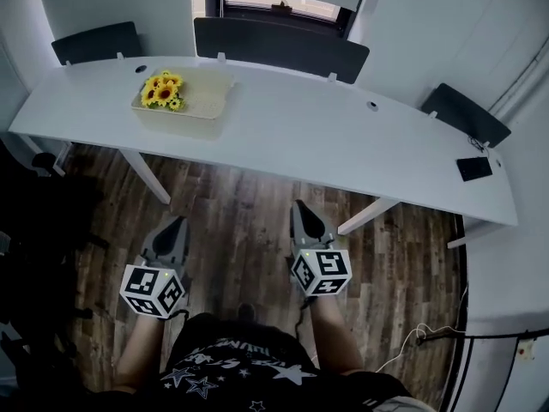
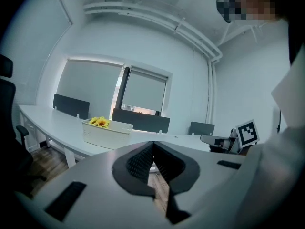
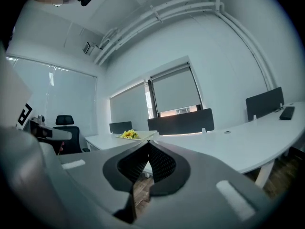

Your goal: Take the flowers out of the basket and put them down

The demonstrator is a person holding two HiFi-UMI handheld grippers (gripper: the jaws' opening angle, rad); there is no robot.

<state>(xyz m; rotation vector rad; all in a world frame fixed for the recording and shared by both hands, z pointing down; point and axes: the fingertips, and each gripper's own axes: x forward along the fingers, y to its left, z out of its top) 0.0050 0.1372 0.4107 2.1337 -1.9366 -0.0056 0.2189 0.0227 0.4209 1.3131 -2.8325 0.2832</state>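
Yellow sunflowers (image 1: 163, 91) lie in the left end of a shallow cream basket (image 1: 206, 101) on the long white table (image 1: 343, 136), far left side. The flowers (image 2: 99, 122) and basket (image 2: 106, 132) also show in the left gripper view, and the flowers (image 3: 128, 134) in the right gripper view. Both grippers hang over the wooden floor, well short of the table. My left gripper (image 1: 176, 226) is shut and empty; so is my right gripper (image 1: 300, 206). In their own views the jaws meet, left gripper (image 2: 153, 144), right gripper (image 3: 147, 144).
Dark chairs (image 1: 279, 45) stand behind the table under a window. A black phone-like slab (image 1: 473, 168) lies at the table's right end. White table legs (image 1: 146, 177) reach down to the wood floor (image 1: 232, 221). A black office chair (image 3: 66, 132) stands at left.
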